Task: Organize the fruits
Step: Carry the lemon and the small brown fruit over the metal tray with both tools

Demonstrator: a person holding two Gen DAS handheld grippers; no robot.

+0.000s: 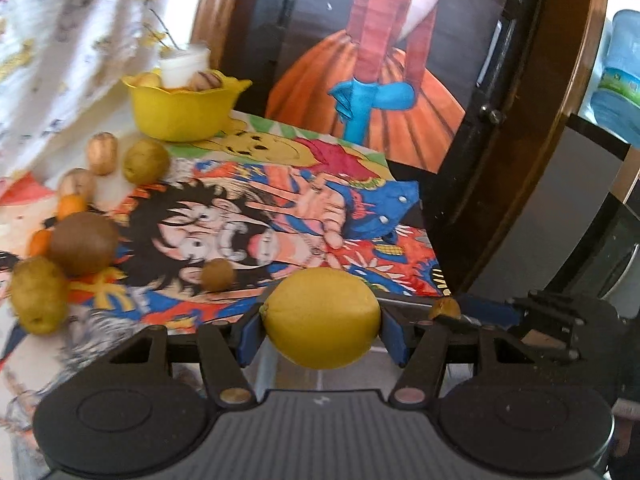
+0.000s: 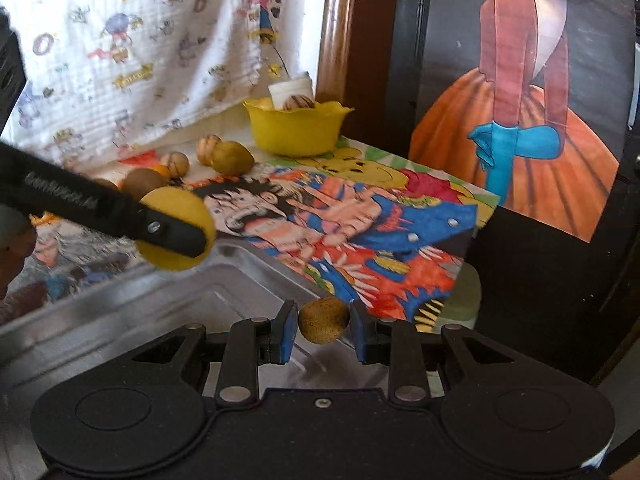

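Observation:
My left gripper [image 1: 321, 326] is shut on a yellow lemon [image 1: 321, 317], held above the near edge of the table; the lemon also shows in the right wrist view [image 2: 176, 232] with the left gripper's finger across it. My right gripper [image 2: 323, 330] is shut on a small brown round fruit [image 2: 323, 320], above a metal tray [image 2: 120, 320]. A yellow bowl [image 1: 182, 110] holding a few fruits stands at the far end of the table and also shows in the right wrist view [image 2: 296, 130]. Loose fruits lie at the left: a kiwi [image 1: 84, 242], a green-yellow fruit [image 1: 38, 300], a small brown fruit [image 1: 217, 275].
A colourful cartoon mat [image 1: 280, 208] covers the table. A patterned cloth [image 2: 140, 48] hangs behind. A dark cabinet with a painted picture [image 2: 520, 120] stands to the right. Walnuts [image 1: 103, 153] and small orange fruits [image 1: 72, 205] lie near the bowl.

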